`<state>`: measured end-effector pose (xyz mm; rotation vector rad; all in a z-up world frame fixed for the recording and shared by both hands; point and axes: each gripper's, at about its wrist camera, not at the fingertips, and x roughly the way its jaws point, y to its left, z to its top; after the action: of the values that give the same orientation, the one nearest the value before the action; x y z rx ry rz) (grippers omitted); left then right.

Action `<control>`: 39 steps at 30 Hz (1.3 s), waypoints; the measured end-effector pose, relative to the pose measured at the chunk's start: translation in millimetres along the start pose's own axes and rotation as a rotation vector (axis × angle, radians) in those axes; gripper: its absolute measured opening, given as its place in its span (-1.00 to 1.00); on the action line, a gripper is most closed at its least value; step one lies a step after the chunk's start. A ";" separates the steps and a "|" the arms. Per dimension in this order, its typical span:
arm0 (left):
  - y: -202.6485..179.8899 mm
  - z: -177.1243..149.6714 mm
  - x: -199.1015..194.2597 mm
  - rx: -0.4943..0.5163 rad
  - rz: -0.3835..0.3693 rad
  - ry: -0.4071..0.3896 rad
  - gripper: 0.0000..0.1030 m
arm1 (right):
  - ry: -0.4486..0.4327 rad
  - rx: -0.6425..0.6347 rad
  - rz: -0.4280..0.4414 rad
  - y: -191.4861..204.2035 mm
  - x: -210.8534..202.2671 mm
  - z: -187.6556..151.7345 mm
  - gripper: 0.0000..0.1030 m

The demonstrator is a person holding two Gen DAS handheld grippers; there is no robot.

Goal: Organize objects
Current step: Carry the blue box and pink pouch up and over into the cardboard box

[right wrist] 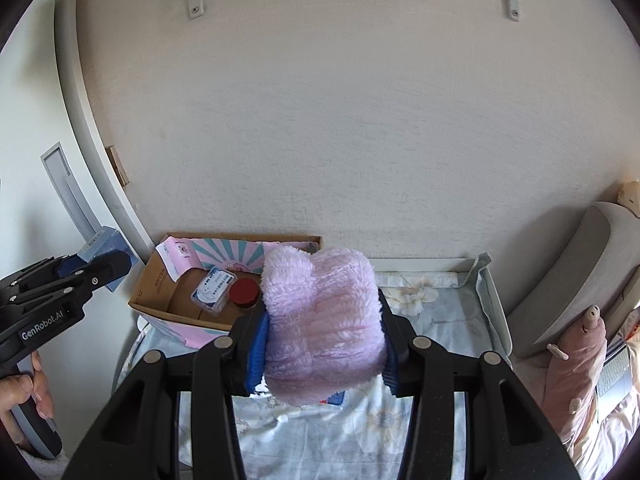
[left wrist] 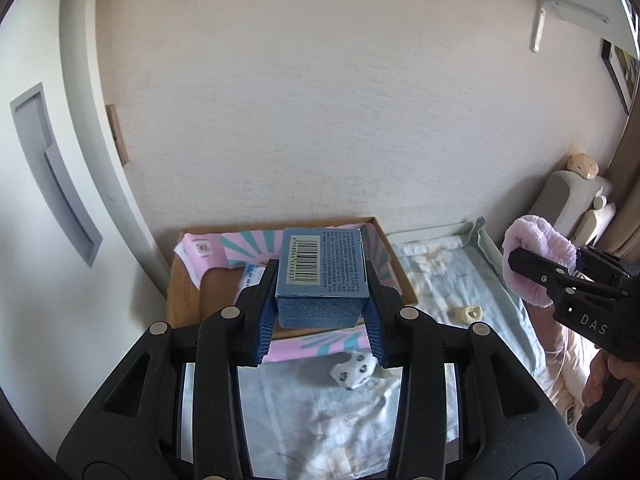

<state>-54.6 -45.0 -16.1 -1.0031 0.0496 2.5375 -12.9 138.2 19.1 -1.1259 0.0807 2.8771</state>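
Plain wall backing floral bedding | left view: left gripper is pinching blue box, hovering over cardboard box lying just ahead | right view: right gripper is squeezing pink plush; carton sitting far-left, so left gripper is nearer.

I see open floor in the brown cardboard box left of the clear plastic case and round red-lidded jar
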 end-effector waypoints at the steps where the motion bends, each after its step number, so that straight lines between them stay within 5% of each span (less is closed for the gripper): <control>1: 6.4 1.7 1.2 -0.005 0.003 -0.001 -0.32 | 0.001 -0.004 0.003 5.0 3.2 2.4 -0.18; 18: 98.4 24.1 49.3 -0.073 0.020 0.048 -0.32 | 0.011 -0.106 0.088 87.1 53.5 26.5 -0.18; 39: 130.6 7.1 207.5 -0.055 0.044 0.307 -0.32 | 0.339 -0.095 0.120 82.5 217.0 15.0 -0.18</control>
<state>-245.9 -88.5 -163.3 -1.4199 0.0903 2.4123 -187.7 63.1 -114.8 -1.6714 0.0248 2.7828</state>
